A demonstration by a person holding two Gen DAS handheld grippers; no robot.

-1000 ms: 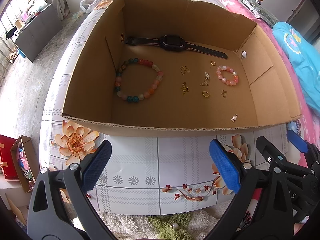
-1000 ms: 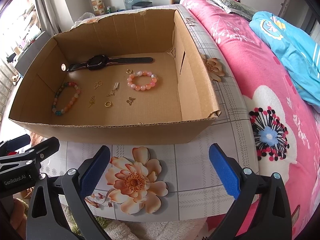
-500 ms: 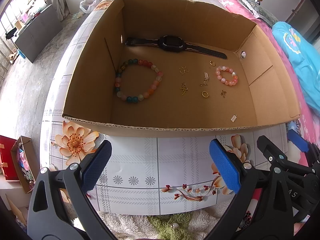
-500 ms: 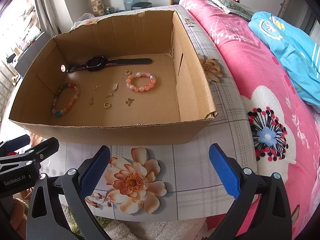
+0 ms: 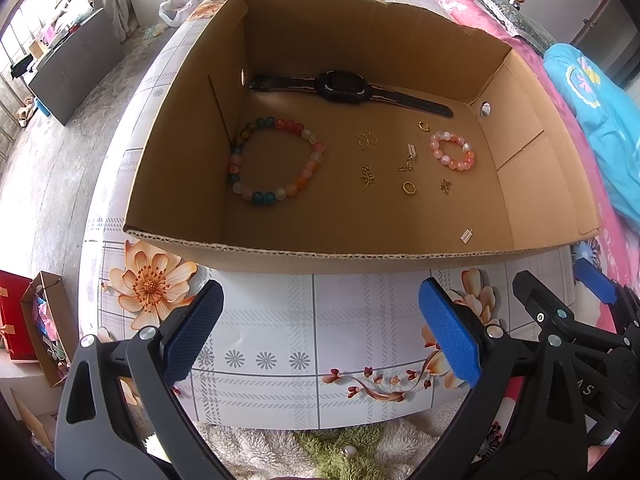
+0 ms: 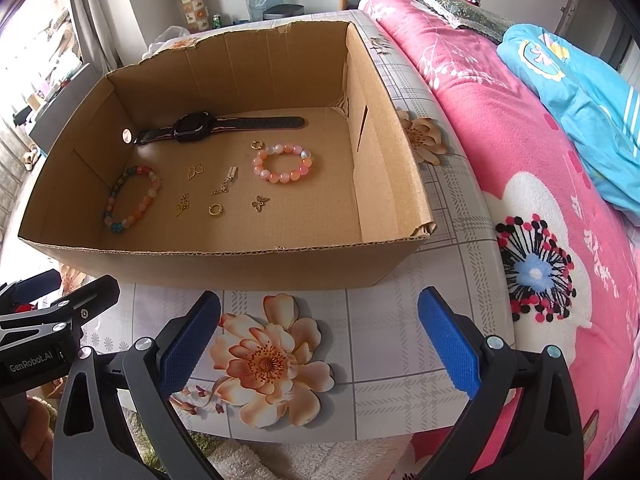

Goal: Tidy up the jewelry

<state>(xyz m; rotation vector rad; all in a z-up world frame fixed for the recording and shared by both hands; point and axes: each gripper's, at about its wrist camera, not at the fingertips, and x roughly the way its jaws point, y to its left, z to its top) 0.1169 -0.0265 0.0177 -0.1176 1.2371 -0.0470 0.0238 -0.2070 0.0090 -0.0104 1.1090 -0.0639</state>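
Observation:
An open cardboard box [image 5: 280,258] [image 6: 224,268] stands on a floral table. On its floor lie a black watch [image 5: 344,86] [image 6: 192,128], a large multicolour bead bracelet [image 5: 276,160] [image 6: 132,198], a small pink bead bracelet [image 5: 452,151] [image 6: 282,164], several small gold charms and rings [image 5: 409,188] [image 6: 216,210] and a small silver clasp [image 5: 466,236]. My left gripper [image 5: 320,332] is open and empty in front of the box's near wall. My right gripper [image 6: 320,336] is open and empty, also in front of the box.
The table [image 5: 352,316] [image 6: 380,340] has a white floral tile-pattern cover. A bed with a pink blanket [image 6: 520,168] and blue quilt [image 6: 580,92] lies to the right. A red box [image 5: 14,316] sits on the floor at left.
Both grippers have drawn back slightly from the box; the box looks a little farther off in the right wrist view. The jewelry has not moved.

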